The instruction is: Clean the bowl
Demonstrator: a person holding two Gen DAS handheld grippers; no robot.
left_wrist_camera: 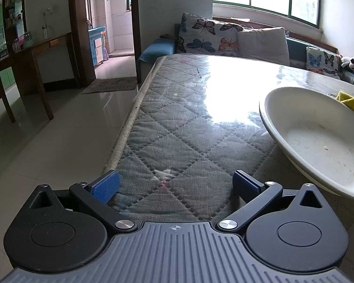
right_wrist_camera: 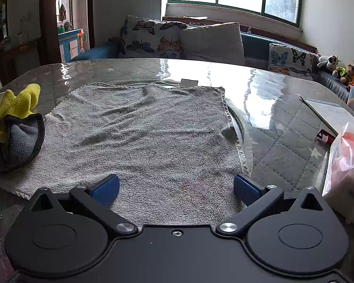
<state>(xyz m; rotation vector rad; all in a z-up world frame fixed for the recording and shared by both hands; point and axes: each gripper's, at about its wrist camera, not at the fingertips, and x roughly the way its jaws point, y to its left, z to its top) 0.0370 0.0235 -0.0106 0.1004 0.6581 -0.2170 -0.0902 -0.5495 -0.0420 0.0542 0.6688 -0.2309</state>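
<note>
Left claw [left_wrist_camera: 175,184], blue-padded fingers spread wide, nothing between them, low over the grey quilted table [left_wrist_camera: 177,122] under its clear glossy cover. Just ahead and to the right of this claw sits the wide shallow white bowl [left_wrist_camera: 318,141], upright on the table, a few droplets and faint specks on its inner floor. Beyond the bowl's far rim, a corner of the yellow microfibre cloth [left_wrist_camera: 351,102] shows. Farther ahead of the left claw, butterfly-print cushions [left_wrist_camera: 207,35] on a blue sofa under the window.

Right claw [right_wrist_camera: 177,186], blue pads also wide apart, empty, hovering over the near edge of a flat grey terry towel [right_wrist_camera: 141,129] spread on the table. To the left of this claw, on the towel's left edge, lies the crumpled cloth, yellow on one face, grey with black trim on the other; the white bowl's rim peeks at the far left edge just behind it. To the right of the right claw, a pink-and-white plastic packet [right_wrist_camera: 347,160] near the table edge, papers [right_wrist_camera: 328,113] beyond it.
</note>
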